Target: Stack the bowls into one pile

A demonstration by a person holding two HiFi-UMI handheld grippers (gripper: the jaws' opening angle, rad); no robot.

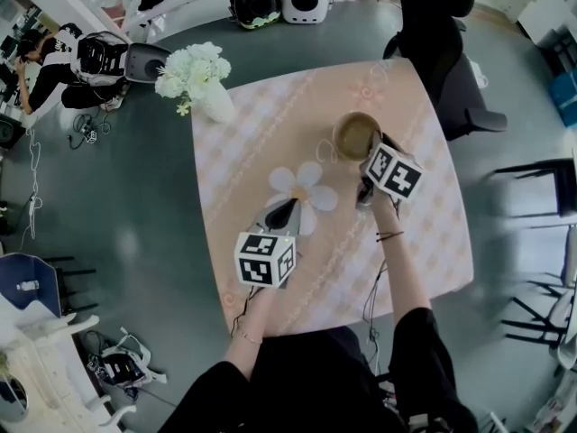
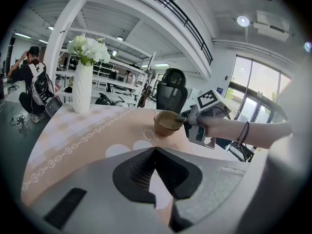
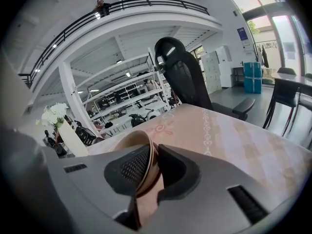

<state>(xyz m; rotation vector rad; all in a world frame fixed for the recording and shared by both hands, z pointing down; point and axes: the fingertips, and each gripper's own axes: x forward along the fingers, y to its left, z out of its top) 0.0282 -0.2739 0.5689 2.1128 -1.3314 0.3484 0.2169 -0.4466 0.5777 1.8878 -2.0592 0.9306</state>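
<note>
A tan bowl (image 1: 354, 136) stands upright on the pink checked tablecloth (image 1: 261, 124), toward the table's far right. My right gripper (image 1: 370, 154) reaches it from the near right and is shut on its near rim. In the right gripper view the rim (image 3: 134, 143) runs up between the two pads of that gripper (image 3: 152, 162). Whether more than one bowl is nested there I cannot tell. My left gripper (image 1: 287, 207) hovers at the table's middle over a white flower print, shut and empty (image 2: 156, 152). From the left gripper view the bowl (image 2: 165, 123) and the right gripper (image 2: 187, 118) sit ahead.
A white vase of white flowers (image 1: 203, 84) stands at the table's far left corner. A black office chair (image 1: 442, 43) is beyond the far right edge. Bags and gear lie on the grey floor around the table, and a person crouches at the far left.
</note>
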